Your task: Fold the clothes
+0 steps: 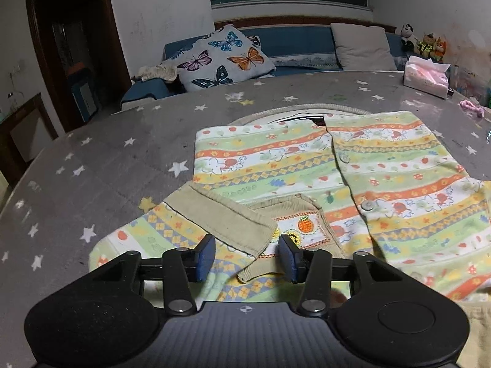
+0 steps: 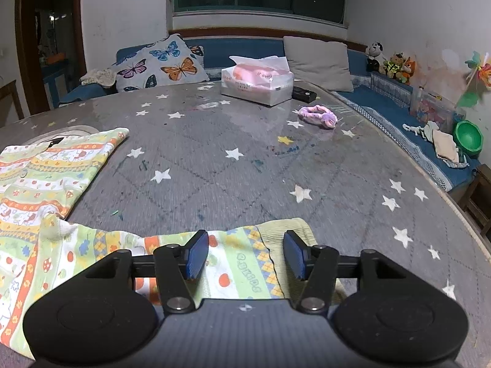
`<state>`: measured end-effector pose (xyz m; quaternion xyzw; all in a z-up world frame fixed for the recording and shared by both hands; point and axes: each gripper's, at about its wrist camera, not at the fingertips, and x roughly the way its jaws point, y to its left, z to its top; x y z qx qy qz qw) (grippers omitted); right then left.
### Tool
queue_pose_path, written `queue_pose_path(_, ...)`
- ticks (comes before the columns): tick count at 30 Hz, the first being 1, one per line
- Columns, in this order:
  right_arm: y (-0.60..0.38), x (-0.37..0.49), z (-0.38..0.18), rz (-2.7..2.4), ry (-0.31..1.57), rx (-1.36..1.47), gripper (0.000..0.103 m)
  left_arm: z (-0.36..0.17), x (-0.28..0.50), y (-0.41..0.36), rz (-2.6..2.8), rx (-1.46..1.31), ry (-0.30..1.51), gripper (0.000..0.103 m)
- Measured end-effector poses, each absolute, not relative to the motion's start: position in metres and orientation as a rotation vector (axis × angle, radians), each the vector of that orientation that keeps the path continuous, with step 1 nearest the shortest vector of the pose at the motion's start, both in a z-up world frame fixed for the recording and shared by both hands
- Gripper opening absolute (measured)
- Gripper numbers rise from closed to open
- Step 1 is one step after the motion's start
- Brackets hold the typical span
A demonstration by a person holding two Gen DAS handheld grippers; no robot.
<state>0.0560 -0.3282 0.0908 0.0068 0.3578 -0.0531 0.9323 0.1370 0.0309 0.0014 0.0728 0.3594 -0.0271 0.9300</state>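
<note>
A child's striped, patterned jacket [image 1: 276, 159] lies flat on the grey star-print table [image 1: 122, 159], buttoned front up. Its left sleeve is folded across the body. That sleeve's beige cuff [image 1: 221, 217] ends between the blue pads of my left gripper [image 1: 248, 256], which stands open just over it, beside the pocket with the orange embroidery [image 1: 303, 224]. In the right wrist view the jacket body [image 2: 46, 168] is at the left. The other sleeve [image 2: 242, 270] stretches out rightward under my open right gripper [image 2: 246, 254], with its beige cuff [image 2: 285, 230] near the right pad.
A tissue box [image 2: 257, 82], a black remote-like object [image 2: 303, 94] and a pink hair band [image 2: 319, 116] lie on the far side of the table. The table's curved edge [image 2: 454, 202] runs down the right. Behind is a blue sofa with a butterfly cushion [image 1: 227, 58].
</note>
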Motion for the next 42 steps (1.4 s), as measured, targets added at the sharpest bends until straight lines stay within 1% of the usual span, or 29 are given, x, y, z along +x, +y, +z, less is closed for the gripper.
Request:
queue_pose_path(2, -0.328, 0.057, 0.091, -0.109, 0.734, 0.013, 0.056, 0.003, 0.135, 0.036, -0.056, 0.135, 0.724, 0.017)
queue_pose_path(4, -0.328, 0.057, 0.091, -0.111, 0.735, 0.011, 0.056, 0.008, 0.134, 0.046, -0.044, 0.092, 0.71, 0.01)
queue_pose_path(5, -0.328, 0.057, 0.091, -0.112, 0.735, 0.01, 0.056, 0.012, 0.131, 0.052, -0.034, 0.072, 0.699, 0.009)
queue_pose_path(9, -0.327, 0.058, 0.092, -0.116, 0.737, 0.008, 0.056, 0.031, 0.119, 0.084, 0.079, 0.011, 0.627, 0.008)
queue_pose_path(14, -0.318, 0.049, 0.099, -0.106, 0.721, -0.013, 0.056, 0.044, 0.097, 0.139, 0.251, -0.078, 0.584, 0.008)
queue_pose_path(22, -0.307, 0.029, 0.097, -0.052, 0.761, 0.007, 0.056, 0.032, 0.065, 0.198, 0.41, -0.144, 0.604, 0.008)
queue_pose_path(32, -0.314, 0.052, 0.093, -0.083, 0.744, 0.004, 0.057, 0.011, 0.07, 0.217, 0.487, -0.11, 0.636, 0.007)
queue_pose_path(42, -0.316, 0.079, 0.091, -0.053, 0.719, -0.015, 0.057, 0.007, 0.08, 0.217, 0.525, -0.063, 0.675, 0.009)
